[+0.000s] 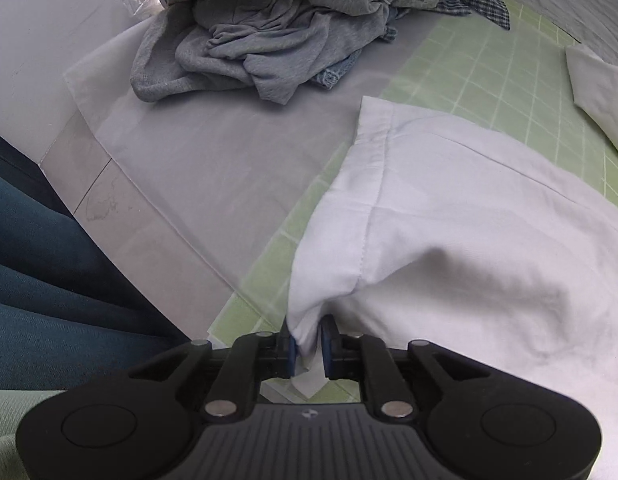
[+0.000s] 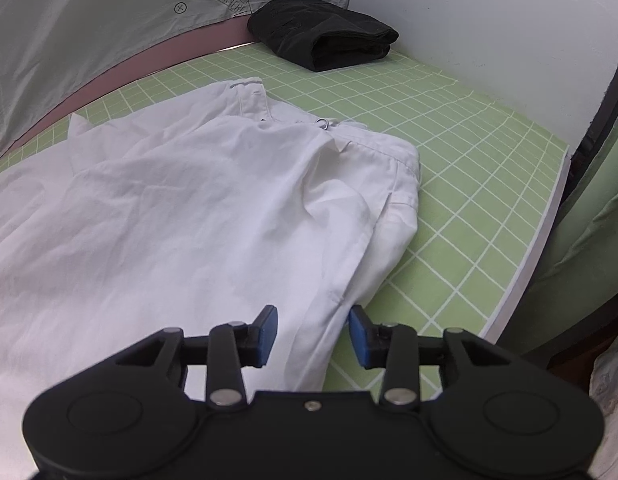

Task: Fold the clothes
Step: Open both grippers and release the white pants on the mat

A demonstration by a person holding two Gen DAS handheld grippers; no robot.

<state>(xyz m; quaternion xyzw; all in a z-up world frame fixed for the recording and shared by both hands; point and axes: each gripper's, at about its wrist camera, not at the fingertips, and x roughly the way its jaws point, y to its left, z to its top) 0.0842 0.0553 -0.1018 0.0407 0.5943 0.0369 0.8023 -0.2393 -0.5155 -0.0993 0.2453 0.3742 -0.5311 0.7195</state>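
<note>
Left gripper (image 1: 309,346) clenched on white trousers (image 1: 449,248) hem, cloth bunched between jaws. Right gripper (image 2: 312,336) released, jaws straddling trouser edge.

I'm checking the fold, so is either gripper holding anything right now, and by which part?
The left gripper pinches the white garment at a bunched edge. The right gripper is open over its side edge, holding nothing.

Only one readable marking — "LOOK HERE" inside an arrow outline, printed on the grey fabric sheet (image 2: 129,12) at the back, right wrist view; a small circled plus sign sits just left of it. Left wrist view — no legible text.
</note>
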